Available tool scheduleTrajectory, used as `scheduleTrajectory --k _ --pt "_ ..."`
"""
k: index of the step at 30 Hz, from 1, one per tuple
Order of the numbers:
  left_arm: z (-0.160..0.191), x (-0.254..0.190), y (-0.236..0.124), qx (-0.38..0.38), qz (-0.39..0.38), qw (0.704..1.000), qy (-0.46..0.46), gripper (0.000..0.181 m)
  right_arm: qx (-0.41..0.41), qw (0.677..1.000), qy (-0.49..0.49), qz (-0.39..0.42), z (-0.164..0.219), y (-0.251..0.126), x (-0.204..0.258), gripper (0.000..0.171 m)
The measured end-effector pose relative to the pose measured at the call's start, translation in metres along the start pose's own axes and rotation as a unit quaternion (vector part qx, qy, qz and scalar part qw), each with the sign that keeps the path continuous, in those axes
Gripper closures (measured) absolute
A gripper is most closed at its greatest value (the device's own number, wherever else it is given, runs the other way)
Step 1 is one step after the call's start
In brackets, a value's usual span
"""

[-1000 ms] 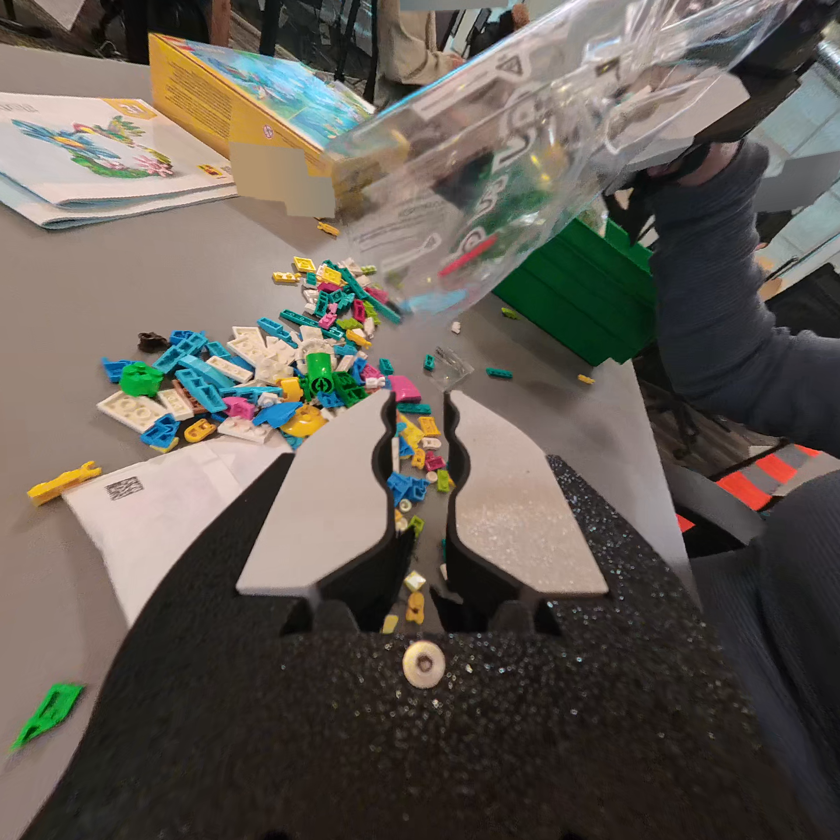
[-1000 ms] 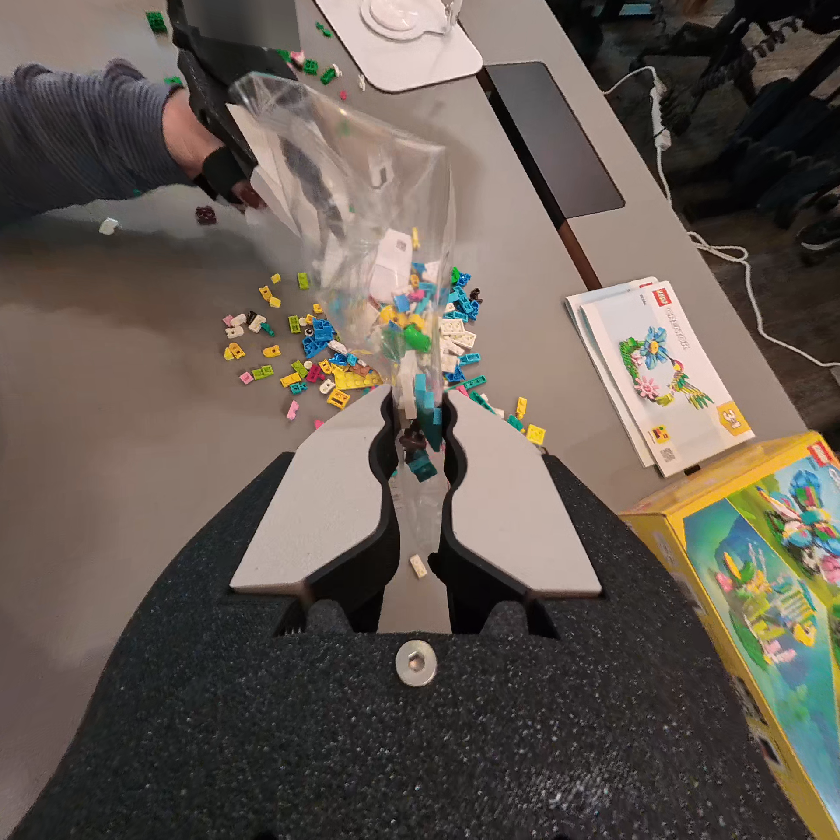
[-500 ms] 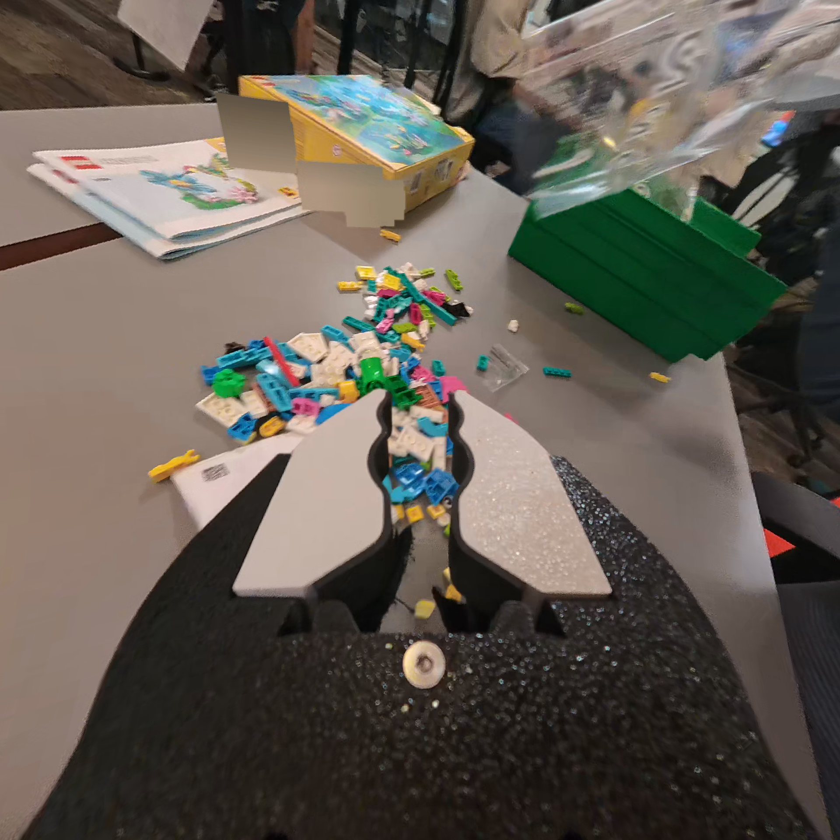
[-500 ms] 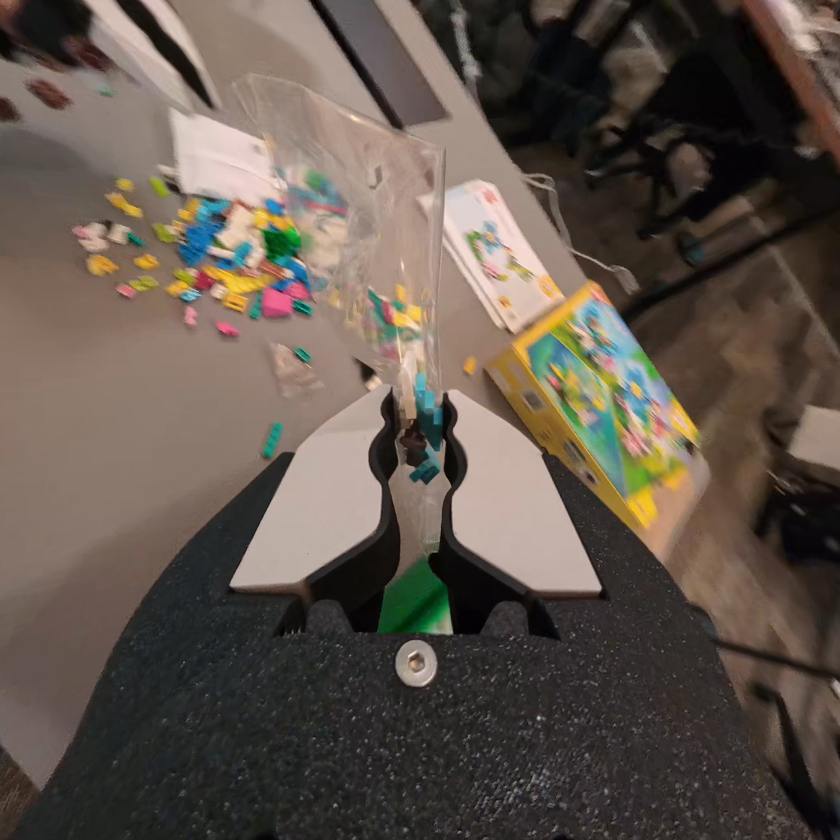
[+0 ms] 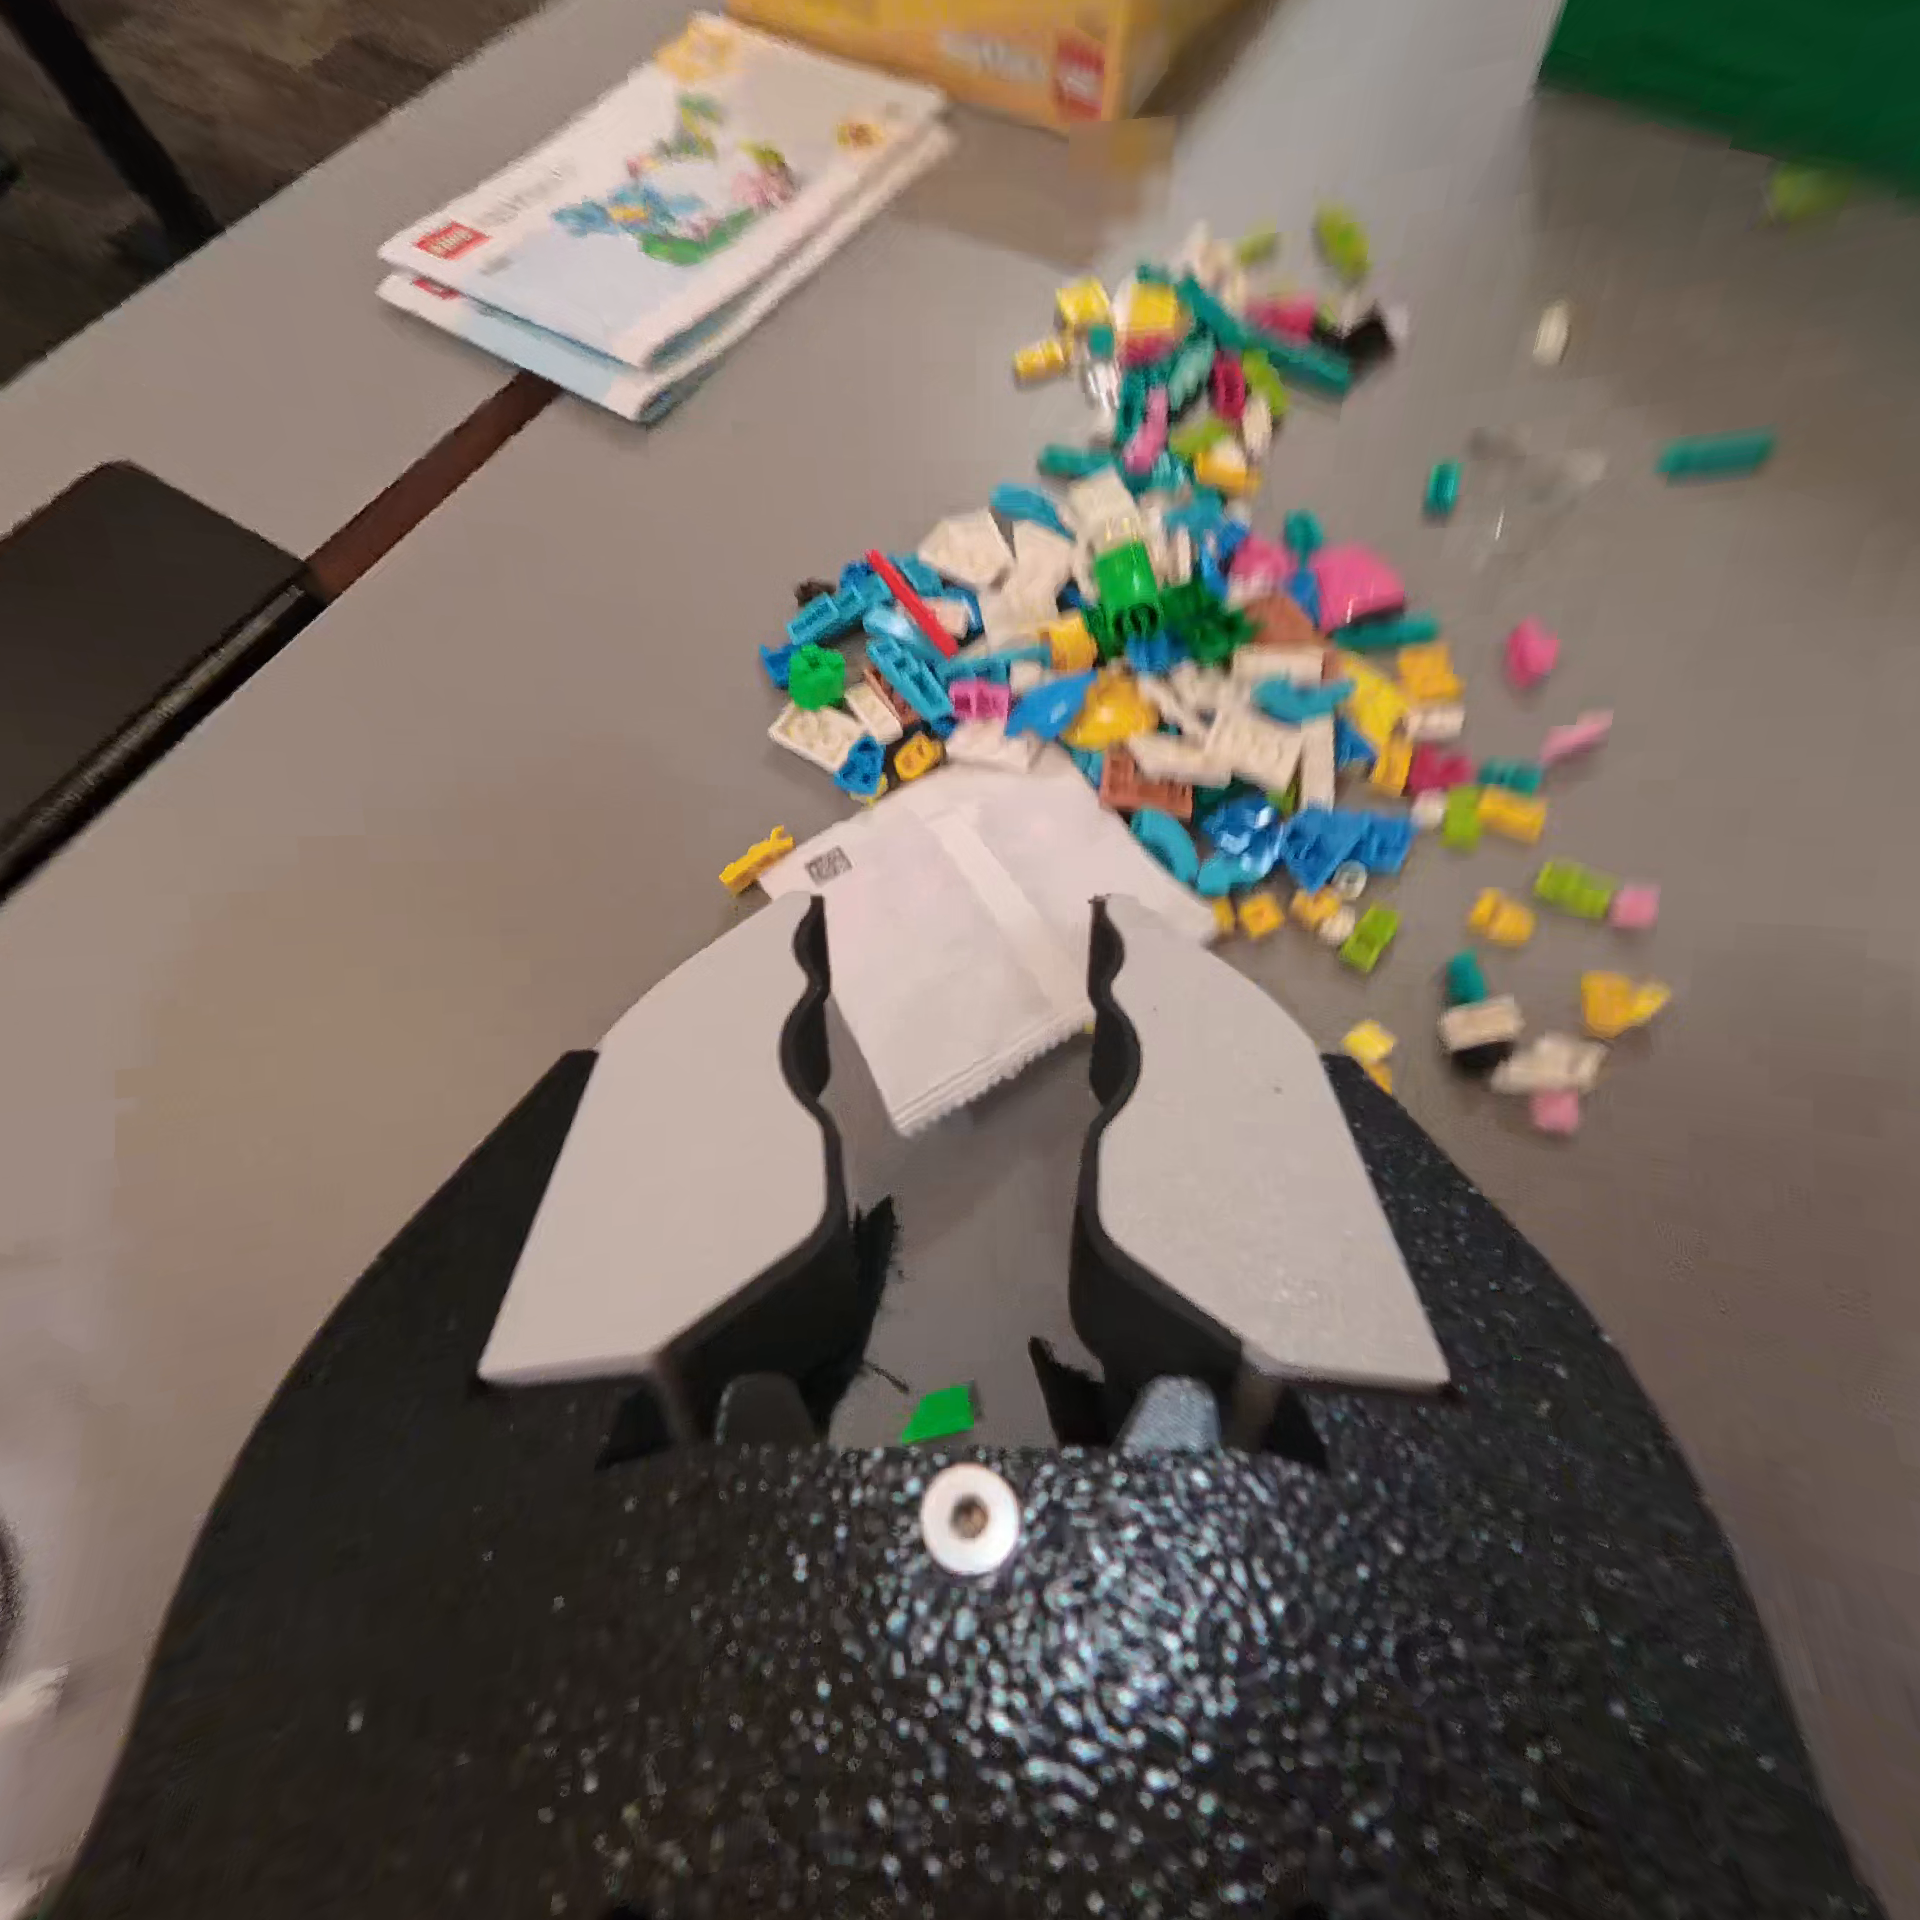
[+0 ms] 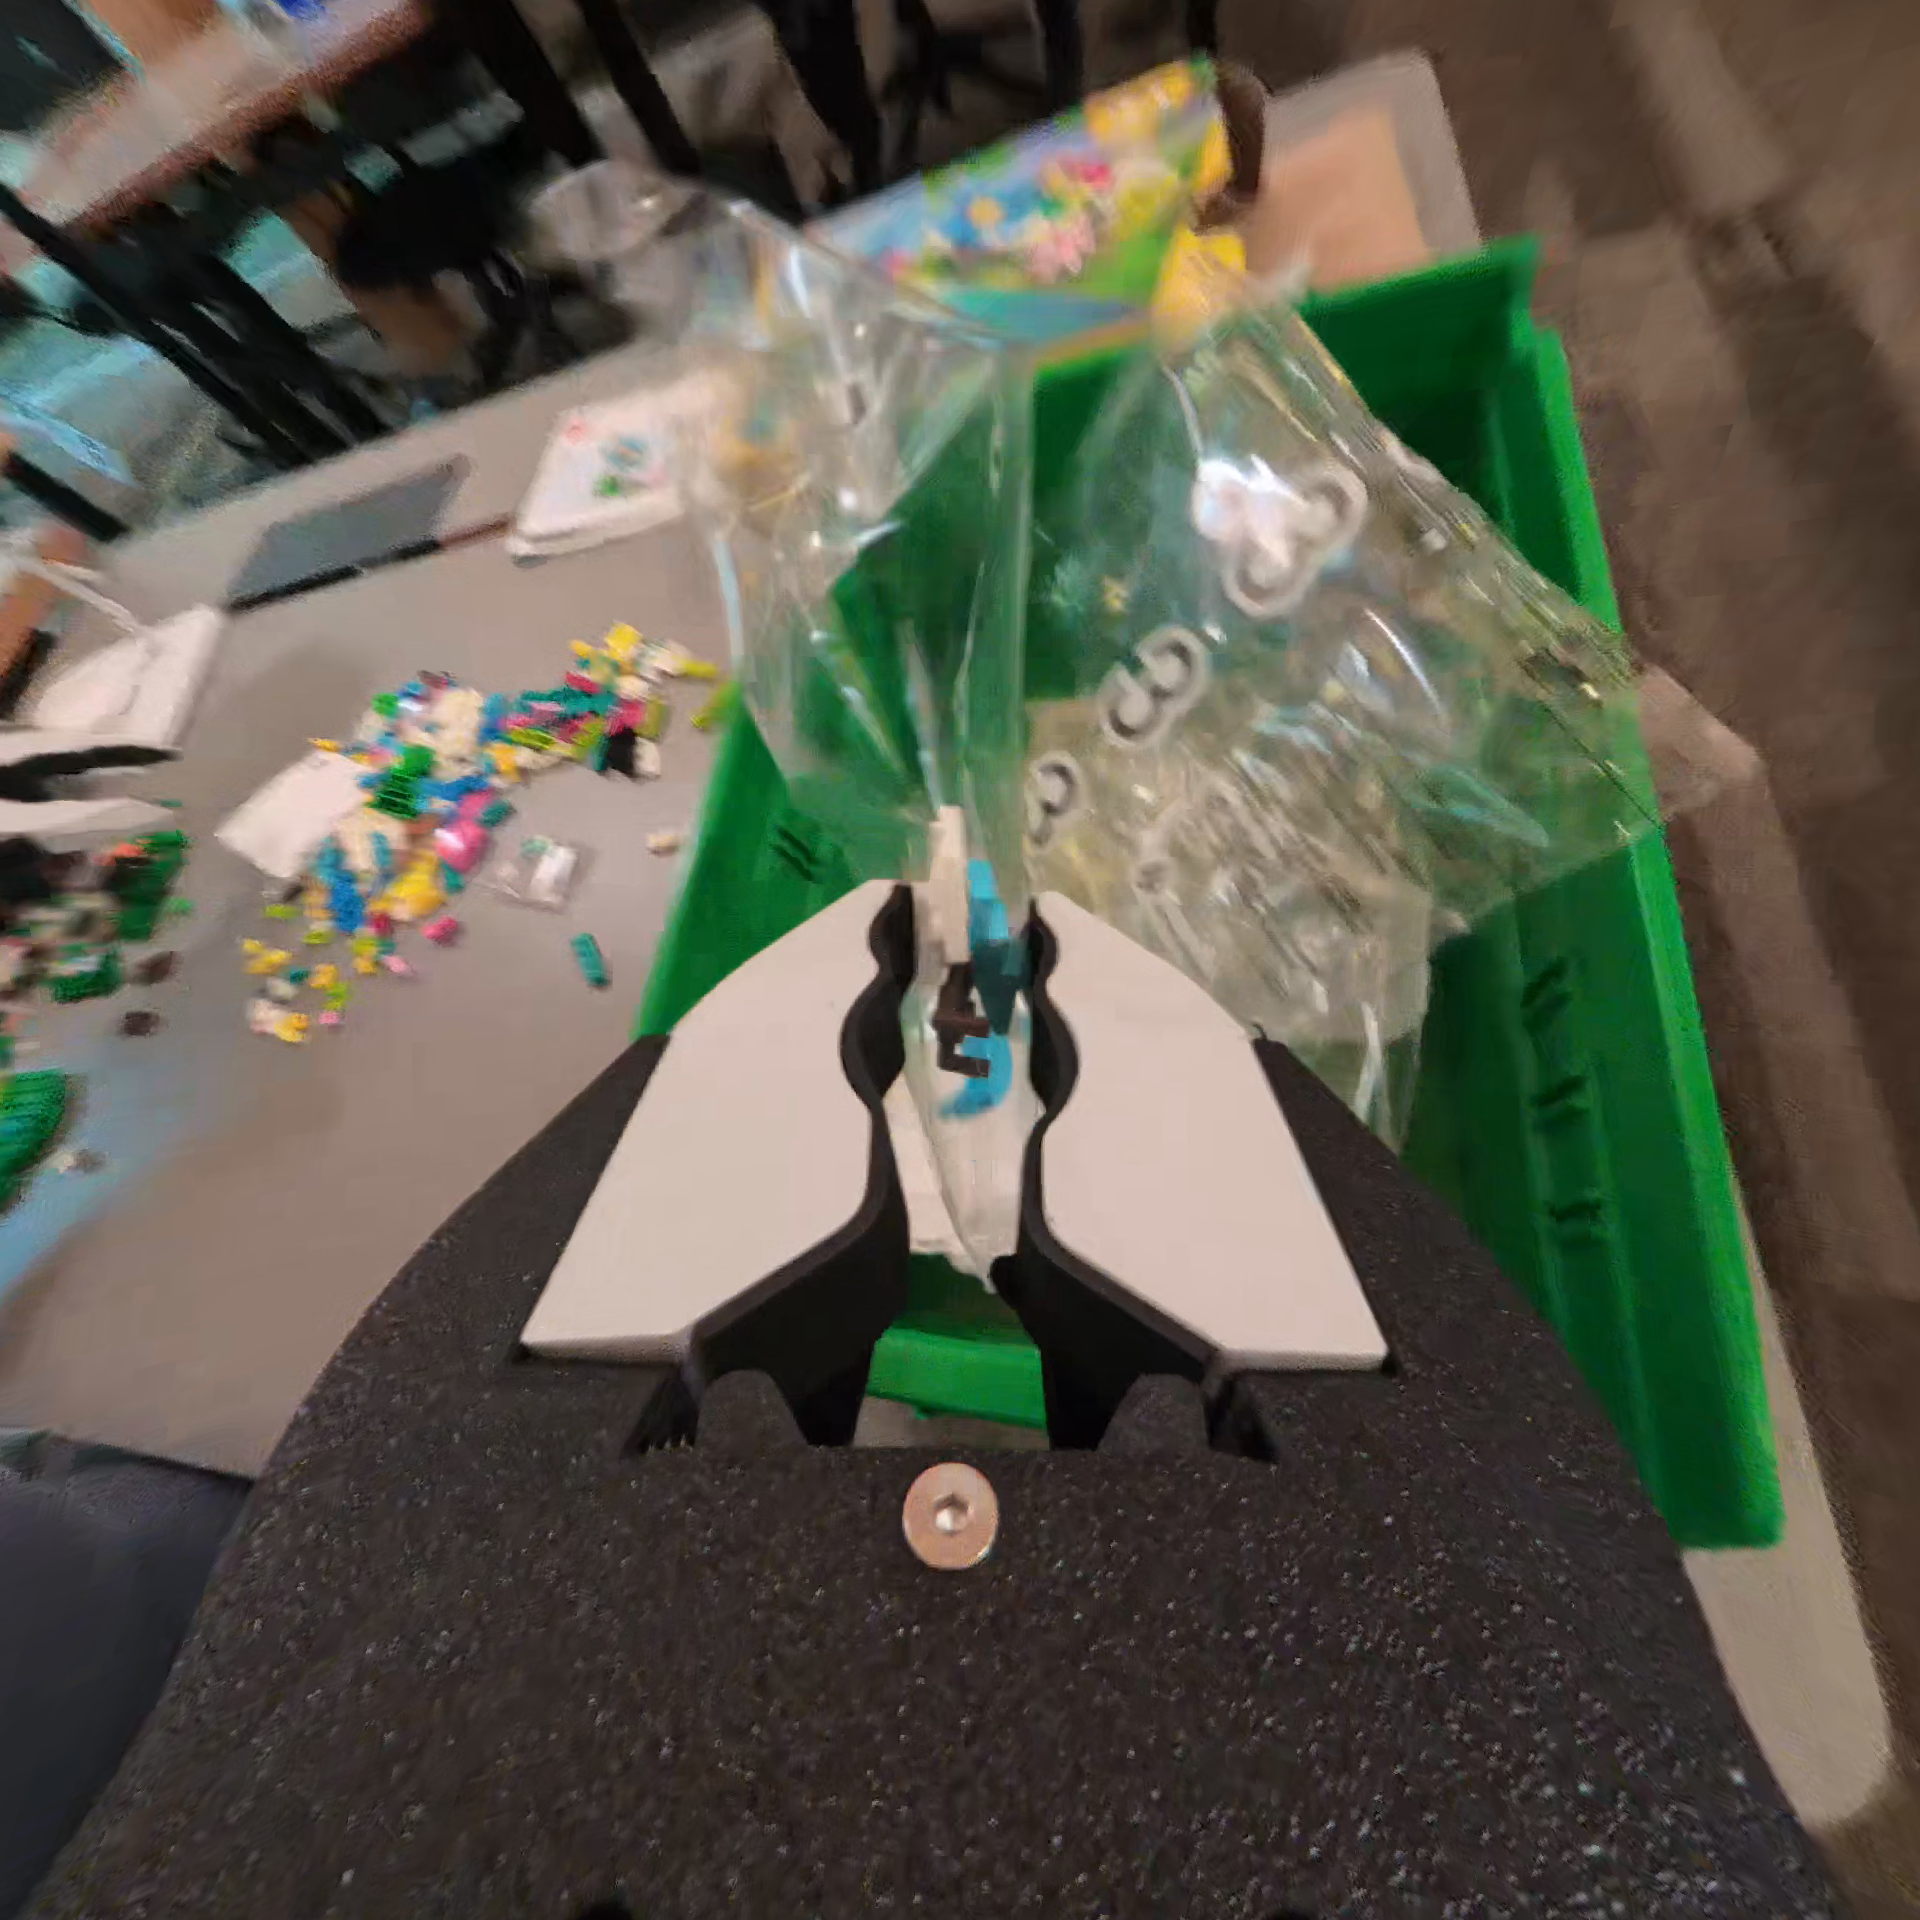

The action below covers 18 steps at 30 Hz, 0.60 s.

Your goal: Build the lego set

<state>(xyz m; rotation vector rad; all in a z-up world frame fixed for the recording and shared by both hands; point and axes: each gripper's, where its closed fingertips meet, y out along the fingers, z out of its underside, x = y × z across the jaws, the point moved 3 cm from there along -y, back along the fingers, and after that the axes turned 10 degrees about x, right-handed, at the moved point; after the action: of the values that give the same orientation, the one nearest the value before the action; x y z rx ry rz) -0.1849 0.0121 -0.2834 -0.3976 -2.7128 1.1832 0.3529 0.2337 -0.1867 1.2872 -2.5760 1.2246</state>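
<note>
Evidently the unpacking step is in hand: the loose lego pieces (image 5: 1174,665) lie heaped on the grey table (image 5: 468,727), well ahead of the left gripper (image 5: 951,914), whose jaws stand apart and empty over a white paper packet (image 5: 956,935). The right gripper (image 6: 971,914) is clamped on the corner of a clear plastic bag (image 6: 1195,623), a few pieces trapped in it, held above the green bin (image 6: 1558,1039). Next, I judge, the bag wants freeing of those pieces and dropping in the bin; the instruction booklets (image 5: 665,208), yellow box (image 5: 997,52), bag and packet all bear print, which I leave unread.
</note>
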Motion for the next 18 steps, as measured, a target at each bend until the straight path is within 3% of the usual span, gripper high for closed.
scheduleTrajectory --k 3,5,12,14,17,18 --pt "0.013 -0.012 0.007 0.061 -0.021 0.99 0.126 0.135 0.059 0.994 -0.006 0.094 0.011 0.007 -0.02 0.109" --pt "0.022 -0.018 0.01 0.097 -0.045 0.974 0.201 0.136 0.056 0.985 -0.04 0.155 0.009 -0.001 -0.019 0.094" --pt "0.037 -0.011 0.022 0.164 -0.16 0.887 0.402 0.142 -0.066 0.934 -0.169 0.309 -0.031 -0.062 0.028 0.093" --pt "0.036 -0.009 0.024 0.16 -0.19 0.857 0.452 0.148 -0.098 0.922 -0.223 0.3 -0.04 -0.066 0.058 0.095" --pt "0.036 -0.007 0.029 0.161 -0.205 0.845 0.466 0.153 -0.12 0.904 -0.324 0.252 -0.047 -0.05 0.112 0.1" --pt "0.035 -0.005 0.029 0.163 -0.212 0.844 0.466 0.164 -0.124 0.896 -0.362 0.226 -0.047 -0.039 0.133 0.104"
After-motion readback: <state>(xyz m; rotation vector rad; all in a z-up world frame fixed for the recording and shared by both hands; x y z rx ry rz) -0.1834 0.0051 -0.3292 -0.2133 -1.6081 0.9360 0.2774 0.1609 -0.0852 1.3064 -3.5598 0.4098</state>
